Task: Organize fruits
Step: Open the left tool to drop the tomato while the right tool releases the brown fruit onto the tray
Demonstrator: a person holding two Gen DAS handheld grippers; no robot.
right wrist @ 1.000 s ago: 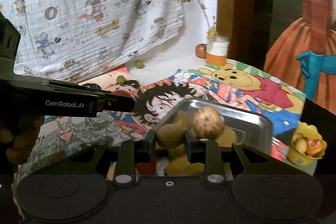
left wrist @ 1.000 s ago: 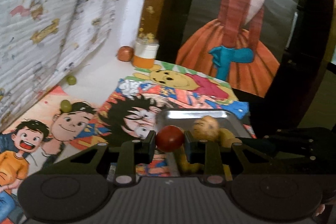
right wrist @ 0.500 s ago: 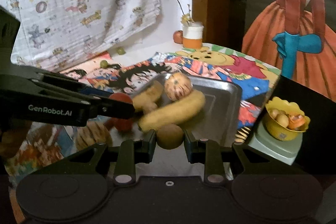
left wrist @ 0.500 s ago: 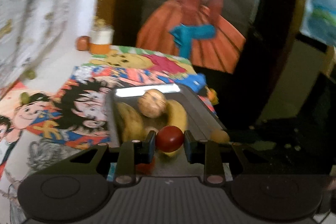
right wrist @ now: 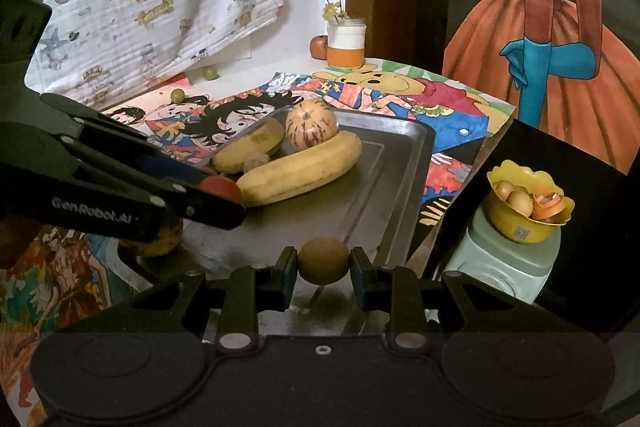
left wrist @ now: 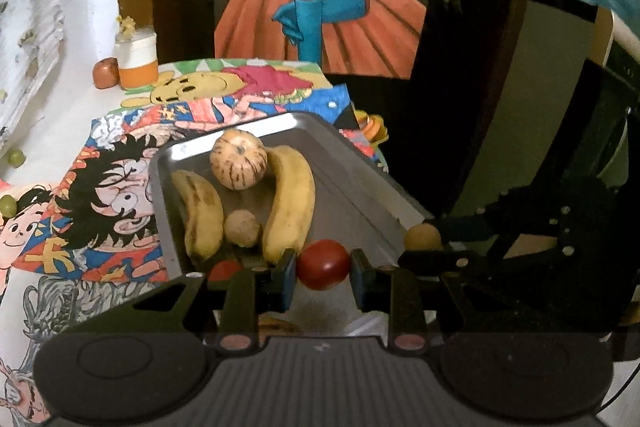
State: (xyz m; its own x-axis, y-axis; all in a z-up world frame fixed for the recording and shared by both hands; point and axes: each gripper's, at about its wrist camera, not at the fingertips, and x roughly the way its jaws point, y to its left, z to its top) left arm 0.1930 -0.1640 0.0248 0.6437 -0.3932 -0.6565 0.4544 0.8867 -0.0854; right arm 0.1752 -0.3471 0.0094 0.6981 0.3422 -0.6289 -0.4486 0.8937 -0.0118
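We find the left gripper (left wrist: 323, 264) clenched on a red tomato (left wrist: 323, 264), the right gripper (right wrist: 324, 265) clenched on a brown round fruit (right wrist: 324, 265). Within the last second both have swung from the tray's left side to its near edge. The metal tray (right wrist: 394, 163) already carries two bananas (left wrist: 291, 201), a striped melon (left wrist: 238, 165) and what appears to be a walnut (left wrist: 241, 228). We judge both fruits ready for release onto the tray's bare near portion.

Dim, warm indoor light falls on both fisheye views, sharp and free of motion blur. Glare streaks the metal tray (left wrist: 224, 139) rim ahead of the left gripper (left wrist: 323, 265). Frame corners vignette to black; edges bow outward.
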